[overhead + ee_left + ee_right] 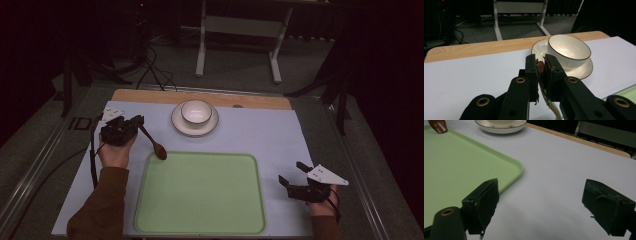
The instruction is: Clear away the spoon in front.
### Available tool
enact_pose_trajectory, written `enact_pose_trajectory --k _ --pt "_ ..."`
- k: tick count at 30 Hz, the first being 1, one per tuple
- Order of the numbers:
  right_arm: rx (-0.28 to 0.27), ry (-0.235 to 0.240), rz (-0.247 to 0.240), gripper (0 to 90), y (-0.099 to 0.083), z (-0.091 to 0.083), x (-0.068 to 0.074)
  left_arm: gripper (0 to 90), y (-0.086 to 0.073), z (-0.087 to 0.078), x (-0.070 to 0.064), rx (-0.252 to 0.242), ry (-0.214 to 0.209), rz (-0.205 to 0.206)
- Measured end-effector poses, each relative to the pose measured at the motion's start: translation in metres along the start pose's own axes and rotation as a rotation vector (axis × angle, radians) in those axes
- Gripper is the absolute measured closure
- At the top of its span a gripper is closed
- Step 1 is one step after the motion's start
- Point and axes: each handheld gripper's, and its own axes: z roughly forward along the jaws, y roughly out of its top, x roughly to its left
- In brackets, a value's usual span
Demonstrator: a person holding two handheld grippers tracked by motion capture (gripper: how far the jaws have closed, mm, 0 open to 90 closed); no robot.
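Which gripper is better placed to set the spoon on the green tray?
Left. The left gripper already clamps the spoon, whose bowl sits at the tray corner; the right gripper hovers open beside the tray's other side.

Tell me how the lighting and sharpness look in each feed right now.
High view: dim, with a dark surround past the table; spoon and tray still readable. Left gripper view: bowl sharp with a soft glint inside, and the left hand-held gripper slightly soft up close. Right gripper view: the right hand-held gripper blurred, the tray edge clear.
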Motion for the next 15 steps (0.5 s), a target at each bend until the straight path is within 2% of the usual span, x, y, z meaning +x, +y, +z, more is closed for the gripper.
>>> enact_pose_trajectory --k 2,3,7,10,15 --pt "0.0 0.0 0.0 13.8 0.0 0.0 0.0 82.8 0.0 -0.001 0.0 0.001 -0.008 -0.002" --pt "0.0 0.001 -0.001 13.8 0.0 0.0 0.0 82.8 0.001 -0.004 -0.001 -0.006 -0.046 -0.013" --pt "0.0 0.001 -0.001 13.8 0.0 0.0 0.0 83.9 0.001 -0.011 -0.008 0.001 -0.08 0.004" --pt "0.001 0.002 -0.002 13.9 0.0 0.0 0.0 84.0 0.002 -0.019 -0.011 0.003 -0.097 -0.001" --pt "0.002 0.003 -0.003 13.9 0.0 0.0 0.0 84.0 0.002 -0.032 -0.018 0.012 -0.106 0.023"
